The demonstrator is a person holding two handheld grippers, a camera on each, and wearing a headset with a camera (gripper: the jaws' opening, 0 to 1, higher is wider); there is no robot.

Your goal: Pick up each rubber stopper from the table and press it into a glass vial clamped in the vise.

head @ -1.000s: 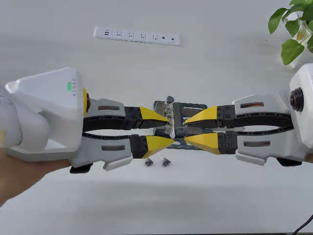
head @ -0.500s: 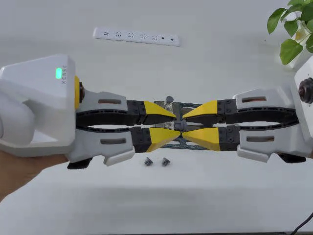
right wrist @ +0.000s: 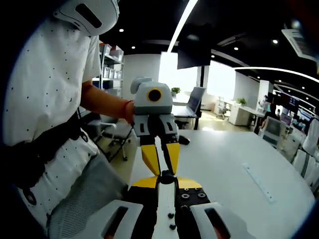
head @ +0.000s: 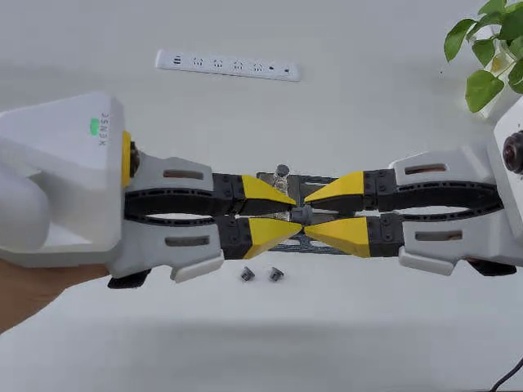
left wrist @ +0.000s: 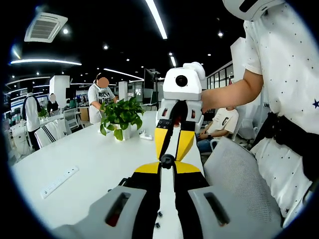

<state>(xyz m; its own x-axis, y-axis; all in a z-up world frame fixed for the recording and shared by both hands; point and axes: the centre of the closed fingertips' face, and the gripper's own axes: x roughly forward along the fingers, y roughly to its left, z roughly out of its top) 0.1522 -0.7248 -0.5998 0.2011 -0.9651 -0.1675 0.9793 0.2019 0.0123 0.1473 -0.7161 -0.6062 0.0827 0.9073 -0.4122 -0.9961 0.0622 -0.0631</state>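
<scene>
Tips meeting over the dark metal vise (head: pixel 323 178)

The yellow-tipped left gripper (left wrist: pixel 167 168), from nine o'clock, and right gripper (right wrist: pixel 167 182), from three, each narrow their jaws around one small dark round rubber stopper (head: pixel 302 215), likely steadying it for pressing. Whether either truly grips it, I cannot tell. Two loose grey stoppers (head: pixel 248 274) wait at seven o'clock.

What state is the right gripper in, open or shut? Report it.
Shut: the right gripper pinches a dark rubber stopper between its yellow tips.
</scene>
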